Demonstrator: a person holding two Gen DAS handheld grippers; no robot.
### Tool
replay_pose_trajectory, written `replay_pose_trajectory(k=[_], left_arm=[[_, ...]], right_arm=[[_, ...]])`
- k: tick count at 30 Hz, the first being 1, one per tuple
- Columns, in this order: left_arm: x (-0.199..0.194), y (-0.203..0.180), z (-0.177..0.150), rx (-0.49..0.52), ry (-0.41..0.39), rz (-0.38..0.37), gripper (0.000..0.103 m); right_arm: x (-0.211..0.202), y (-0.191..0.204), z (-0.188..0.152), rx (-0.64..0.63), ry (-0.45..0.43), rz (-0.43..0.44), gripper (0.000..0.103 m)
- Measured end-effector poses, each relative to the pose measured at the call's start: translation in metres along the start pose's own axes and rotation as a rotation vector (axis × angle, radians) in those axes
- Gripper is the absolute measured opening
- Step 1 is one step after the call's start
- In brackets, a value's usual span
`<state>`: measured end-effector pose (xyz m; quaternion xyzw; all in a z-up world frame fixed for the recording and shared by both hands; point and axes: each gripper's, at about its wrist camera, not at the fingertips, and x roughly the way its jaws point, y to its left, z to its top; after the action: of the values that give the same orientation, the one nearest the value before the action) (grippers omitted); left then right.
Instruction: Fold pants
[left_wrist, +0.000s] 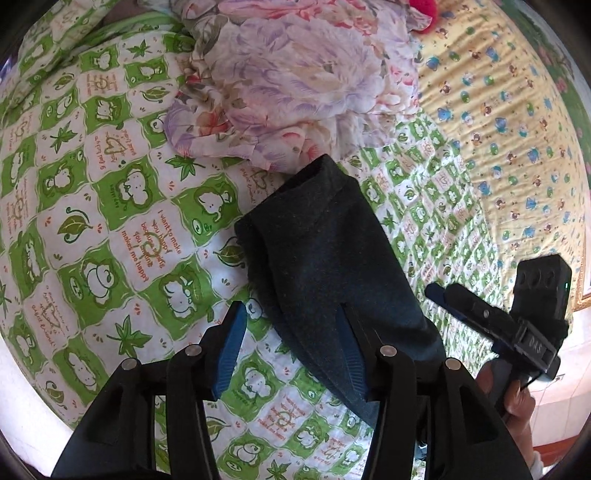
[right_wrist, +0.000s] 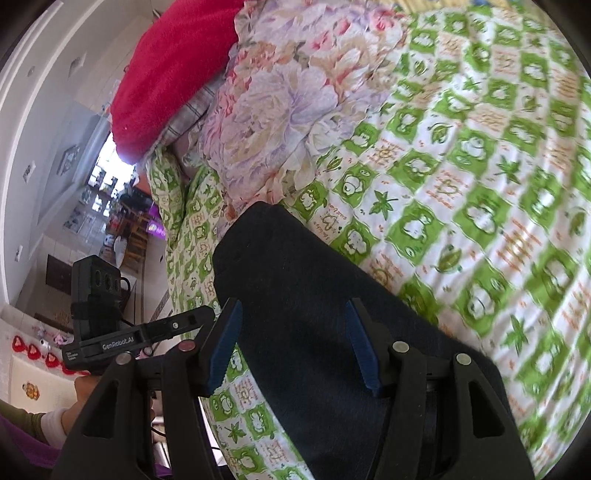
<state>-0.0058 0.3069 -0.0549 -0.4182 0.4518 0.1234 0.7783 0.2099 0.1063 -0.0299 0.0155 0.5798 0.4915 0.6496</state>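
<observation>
The dark navy pants (left_wrist: 325, 251) lie folded in a narrow strip on the green-and-white quilt (left_wrist: 110, 221). My left gripper (left_wrist: 291, 325) is open just above the pants' near end; its right finger is over the cloth, its left finger over the quilt. In the right wrist view the pants (right_wrist: 295, 288) run from between my fingers toward the floral cloth. My right gripper (right_wrist: 293, 314) is open above them, holding nothing. The right gripper also shows in the left wrist view (left_wrist: 432, 291), to the right of the pants.
A crumpled floral cloth (left_wrist: 295, 81) lies just beyond the pants' far end. A yellow animal-print sheet (left_wrist: 517, 129) is to the right. A red pillow (right_wrist: 166, 74) rests past the floral cloth. The bed edge and the room floor (right_wrist: 140, 258) are at the left.
</observation>
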Motion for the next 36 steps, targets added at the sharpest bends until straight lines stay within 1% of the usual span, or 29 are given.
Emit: replay_pose_trajectory(k=[5,6,12,15,18,22,24,25,26,27,28,29,32,36], left_arm=[[0.011,0.005,0.005,-0.025,0.022,0.003,0.051],[0.013,0.006,0.007,-0.034,0.025,0.000,0.051],[0.026,0.015,0.015,-0.072,0.042,-0.008,0.051],[0.032,0.019,0.019,-0.100,0.051,-0.023,0.051],[0.037,0.026,0.021,-0.144,0.056,-0.055,0.051],[0.044,0.028,0.025,-0.153,0.053,-0.068,0.049],[0.046,0.027,0.026,-0.145,0.048,-0.067,0.049],[0.047,0.026,0.026,-0.138,0.046,-0.064,0.048],[0.048,0.025,0.027,-0.134,0.043,-0.061,0.044],[0.048,0.024,0.028,-0.126,0.041,-0.061,0.040],[0.049,0.022,0.028,-0.121,0.042,-0.067,0.032],[0.050,0.019,0.028,-0.115,0.043,-0.070,0.031],[0.047,0.011,0.029,-0.086,0.030,-0.064,0.026],[0.037,-0.006,0.031,-0.050,0.007,-0.074,0.025]], right_arm=[[0.021,-0.003,0.023,-0.038,0.051,0.000,0.059],[0.026,-0.004,0.028,-0.043,0.050,0.003,0.059],[0.060,0.002,0.057,-0.125,0.149,0.009,0.059],[0.077,0.007,0.067,-0.165,0.196,0.020,0.059],[0.092,0.012,0.074,-0.198,0.226,0.021,0.059],[0.108,0.014,0.081,-0.216,0.255,0.032,0.059],[0.116,0.013,0.082,-0.216,0.275,0.034,0.055],[0.118,0.012,0.082,-0.214,0.282,0.039,0.047],[0.121,0.013,0.082,-0.212,0.286,0.043,0.040],[0.122,0.014,0.082,-0.214,0.285,0.042,0.037],[0.122,0.016,0.081,-0.227,0.281,0.029,0.032],[0.121,0.017,0.081,-0.233,0.278,0.027,0.029],[0.113,0.020,0.078,-0.239,0.256,0.030,0.023],[0.092,0.025,0.074,-0.237,0.202,0.041,0.022]])
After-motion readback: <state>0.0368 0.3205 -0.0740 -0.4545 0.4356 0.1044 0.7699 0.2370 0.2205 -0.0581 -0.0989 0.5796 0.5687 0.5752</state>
